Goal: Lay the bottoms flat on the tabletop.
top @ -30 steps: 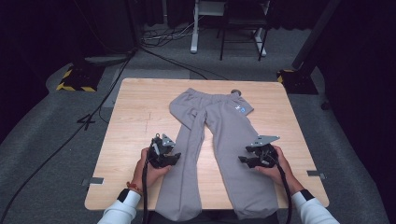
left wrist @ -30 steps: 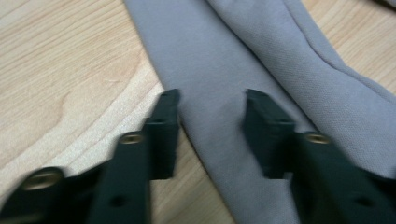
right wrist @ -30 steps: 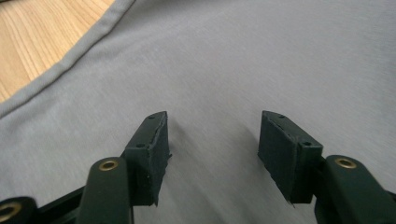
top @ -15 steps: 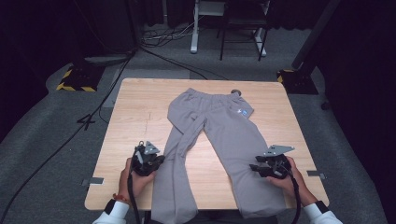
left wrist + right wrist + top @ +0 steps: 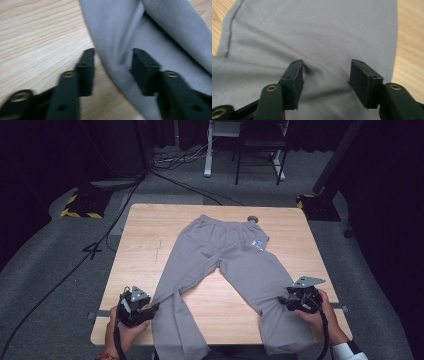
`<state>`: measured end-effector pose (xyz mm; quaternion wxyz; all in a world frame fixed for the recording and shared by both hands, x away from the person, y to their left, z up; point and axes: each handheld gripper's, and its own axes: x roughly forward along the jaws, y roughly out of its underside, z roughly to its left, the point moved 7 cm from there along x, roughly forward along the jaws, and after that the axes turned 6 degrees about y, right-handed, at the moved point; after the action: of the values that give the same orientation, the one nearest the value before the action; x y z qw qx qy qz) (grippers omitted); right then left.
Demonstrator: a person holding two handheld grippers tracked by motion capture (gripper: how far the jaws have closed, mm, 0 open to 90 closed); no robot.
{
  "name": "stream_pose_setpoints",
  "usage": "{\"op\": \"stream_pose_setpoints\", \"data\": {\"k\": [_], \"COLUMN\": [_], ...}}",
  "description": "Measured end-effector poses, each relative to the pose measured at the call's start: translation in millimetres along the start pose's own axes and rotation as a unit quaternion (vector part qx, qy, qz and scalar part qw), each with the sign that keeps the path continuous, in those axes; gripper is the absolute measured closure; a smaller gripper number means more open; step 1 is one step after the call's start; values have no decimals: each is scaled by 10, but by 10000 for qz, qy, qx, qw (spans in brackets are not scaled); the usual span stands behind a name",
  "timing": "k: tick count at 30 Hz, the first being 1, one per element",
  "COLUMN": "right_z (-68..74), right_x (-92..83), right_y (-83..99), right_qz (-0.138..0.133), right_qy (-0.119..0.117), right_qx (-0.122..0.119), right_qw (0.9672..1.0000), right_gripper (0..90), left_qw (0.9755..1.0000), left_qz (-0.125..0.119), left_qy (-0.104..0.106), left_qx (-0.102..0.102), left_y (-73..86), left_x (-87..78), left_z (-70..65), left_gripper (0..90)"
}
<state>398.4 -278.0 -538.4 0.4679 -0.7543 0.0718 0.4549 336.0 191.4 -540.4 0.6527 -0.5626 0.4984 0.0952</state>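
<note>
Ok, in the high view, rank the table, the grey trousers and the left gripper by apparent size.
1. Wooden table, largest.
2. Grey trousers, smaller.
3. Left gripper, by far the smallest, although nearest the camera.

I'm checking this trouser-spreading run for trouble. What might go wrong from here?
1. The trousers hang both leg ends over the near table edge; a pull towards the person may slide them off.
2. The left gripper has just been opening, and the leg's edge lies loose between its jaws; closing may catch just a thin fold that slips.
3. The right gripper stands open, pressing on the cloth; dragging may bunch it.
</note>
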Motion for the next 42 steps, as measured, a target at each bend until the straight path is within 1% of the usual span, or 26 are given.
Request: {"op": "stream_pose_setpoints", "data": {"k": [3, 5, 6, 9, 10, 13, 15, 18, 21, 22, 23, 24, 26, 27, 29, 30, 31, 33, 34, 35, 36, 37, 38, 39, 41, 42], "right_z": [183, 419, 419, 607, 687, 701, 735, 814, 957, 999, 1108, 1108, 1208, 1282, 1326, 1375, 1457, 1479, 1479, 1393, 1303, 1187, 1060, 1060, 688, 614], "right_x": [-19, 1, 1, 86, 123, 134, 139, 128, 77, 60, 17, 17, -14, -49, -69, -94, -152, -195, -195, -252, -279, -297, -305, -305, -224, -177], "right_y": [-106, -213, -213, -257, -290, -320, -332, -326, -314, -307, -275, -275, -231, -200, -184, -168, -138, -134, -134, -206, -259, -308, -347, -347, -375, -362], "right_qz": [-248, -315, -315, -202, -203, -186, -153, -143, -152, -161, -148, -148, -102, -113, -120, -119, -70, -97, -97, -291, -419, -531, -609, -609, -650, -606], "right_qy": [-231, -575, -575, -800, -1018, -917, -992, -1052, -1071, -1091, -1221, -1221, -1359, -1451, -1476, -1518, -1711, -1681, -1681, -1549, -1477, -1354, -1204, -1204, -699, -705], "right_qx": [-266, -546, -546, -728, -743, -817, -828, -850, -1097, -1163, -1325, -1325, -1307, -1301, -1333, -1338, -1326, -1454, -1454, -1443, -1268, -1067, -877, -877, -573, -475], "right_qw": [9991, 9964, 9964, 9939, 9918, 9923, 9915, 9907, 9881, 9871, 9835, 9835, 9820, 9808, 9800, 9792, 9763, 9749, 9749, 9769, 9800, 9836, 9870, 9870, 9938, 9945], "right_gripper": [451, 454, 454, 489, 543, 563, 567, 488, 441, 433, 431, 431, 428, 431, 431, 437, 441, 422, 422, 419, 422, 421, 414, 414, 407, 407], "left_qw": [9993, 9972, 9972, 9930, 9921, 9921, 9911, 9863, 9781, 9768, 9735, 9735, 9695, 9659, 9655, 9642, 9606, 9589, 9589, 9621, 9644, 9644, 9685, 9708, 9758, 9773], "left_qz": [-5, 60, 60, 225, 182, 183, 226, 305, 396, 402, 446, 446, 469, 471, 488, 494, 544, 543, 506, 354, 276, 276, 207, 170, 103, 101], "left_qy": [80, 441, 441, 865, 1010, 1012, 963, 945, 1100, 1140, 1331, 1331, 1423, 1581, 1598, 1638, 1744, 1801, 1787, 1723, 1686, 1686, 1595, 1539, 1324, 1256], "left_qx": [365, 598, 598, 773, 726, 725, 891, 1317, 1722, 1768, 1803, 1803, 1937, 1997, 1999, 2028, 2095, 2124, 2145, 2082, 2019, 2019, 1899, 1832, 1738, 1704], "left_y": [-100, -185, -185, -242, -303, -361, -385, -377, -332, -315, -271, -271, -220, -169, -141, -128, -91, -84, -92, -152, -190, -190, -226, -259, -327, -366], "left_x": [68, 192, 192, 331, 387, 418, 460, 490, 486, 485, 466, 466, 438, 407, 388, 377, 345, 333, 322, 304, 298, 298, 301, 314, 374, 413], "left_z": [-198, -413, -413, -567, -596, -615, -681, -854, -1056, -1112, -1211, -1211, -1299, -1377, -1409, -1426, -1477, -1495, -1497, -1452, -1407, -1407, -1351, -1290, -1160, -1109], "left_gripper": [404, 405, 407, 443, 474, 506, 493, 490, 493, 493, 502, 514, 513, 513, 515, 514, 512, 462, 462, 392, 370, 344, 308, 308, 279, 277]}}
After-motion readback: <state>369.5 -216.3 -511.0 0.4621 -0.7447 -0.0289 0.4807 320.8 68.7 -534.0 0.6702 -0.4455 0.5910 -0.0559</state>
